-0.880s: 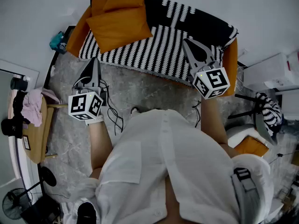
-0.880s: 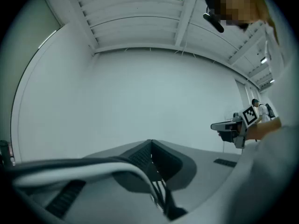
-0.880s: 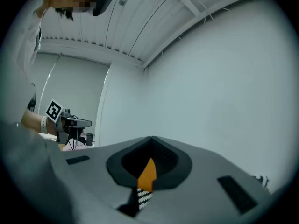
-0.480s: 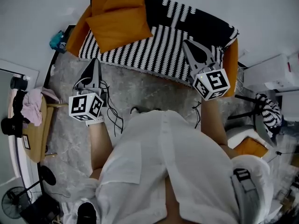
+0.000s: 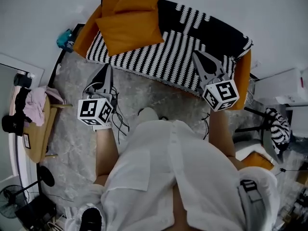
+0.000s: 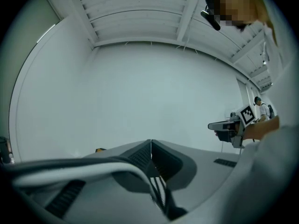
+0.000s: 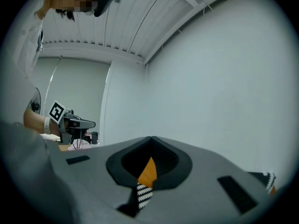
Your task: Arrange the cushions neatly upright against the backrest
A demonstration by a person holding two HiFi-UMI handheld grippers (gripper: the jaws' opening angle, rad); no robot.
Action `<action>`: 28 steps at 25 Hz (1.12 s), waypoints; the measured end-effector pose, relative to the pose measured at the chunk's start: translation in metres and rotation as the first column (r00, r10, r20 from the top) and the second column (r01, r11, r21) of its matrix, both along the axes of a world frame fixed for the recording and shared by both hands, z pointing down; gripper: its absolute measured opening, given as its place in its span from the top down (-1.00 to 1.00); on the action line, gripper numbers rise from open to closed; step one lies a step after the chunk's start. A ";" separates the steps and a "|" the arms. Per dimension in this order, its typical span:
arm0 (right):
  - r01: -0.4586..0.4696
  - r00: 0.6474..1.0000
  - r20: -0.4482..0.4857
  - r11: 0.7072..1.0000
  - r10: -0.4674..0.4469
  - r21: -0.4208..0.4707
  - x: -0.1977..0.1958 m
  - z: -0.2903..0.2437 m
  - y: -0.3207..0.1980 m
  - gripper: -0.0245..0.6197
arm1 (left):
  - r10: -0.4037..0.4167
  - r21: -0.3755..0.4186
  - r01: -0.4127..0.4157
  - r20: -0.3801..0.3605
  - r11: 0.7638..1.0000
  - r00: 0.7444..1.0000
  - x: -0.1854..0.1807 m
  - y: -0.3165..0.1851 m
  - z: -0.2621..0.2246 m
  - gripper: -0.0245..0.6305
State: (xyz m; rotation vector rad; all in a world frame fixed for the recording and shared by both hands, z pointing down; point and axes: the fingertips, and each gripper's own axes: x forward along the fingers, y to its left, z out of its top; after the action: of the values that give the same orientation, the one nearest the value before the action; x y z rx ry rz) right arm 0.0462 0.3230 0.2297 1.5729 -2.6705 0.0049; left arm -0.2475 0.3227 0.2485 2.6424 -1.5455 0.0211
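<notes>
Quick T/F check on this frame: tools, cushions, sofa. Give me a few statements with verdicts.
1. The left tool and right tool are both shut and empty. True.
2. The orange cushions lie at the sofa's right end in the head view. False: they are at its left end.
3. The right tool touches a cushion. False: it is apart from them, by the sofa's other end.
4. The sofa wears a black-and-white striped cover. True.

The head camera looked steeply down on the black-and-white striped sofa [image 5: 163,57]; both gripper cameras faced, level, the same pale wall [image 6: 154,87].
</notes>
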 end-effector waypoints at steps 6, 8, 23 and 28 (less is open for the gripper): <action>0.022 1.000 0.005 0.999 -0.022 -0.028 -0.008 0.013 -0.043 0.90 | 0.039 -0.018 -0.039 -0.001 0.999 0.999 0.005 -0.046 0.015 0.87; 0.040 0.999 -0.003 0.998 -0.040 -0.038 -0.014 0.019 -0.067 0.90 | 0.050 -0.018 -0.050 0.000 0.999 0.999 0.006 -0.072 0.021 0.87; 0.050 0.999 -0.008 0.998 -0.050 -0.050 -0.090 0.030 -0.332 0.90 | 0.210 -0.020 -0.210 -0.017 0.977 0.978 -0.023 -0.347 0.048 0.87; 0.024 0.999 -0.022 0.998 -0.025 -0.059 -0.104 0.027 -0.387 0.90 | 0.231 -0.007 -0.232 -0.033 0.973 0.972 -0.039 -0.412 0.040 0.87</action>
State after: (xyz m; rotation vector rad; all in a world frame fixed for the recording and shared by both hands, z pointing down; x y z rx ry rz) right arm -0.0574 -0.0637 0.2570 1.5135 -2.6466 0.0638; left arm -0.2863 -0.0888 0.2883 2.7836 -1.2160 0.0017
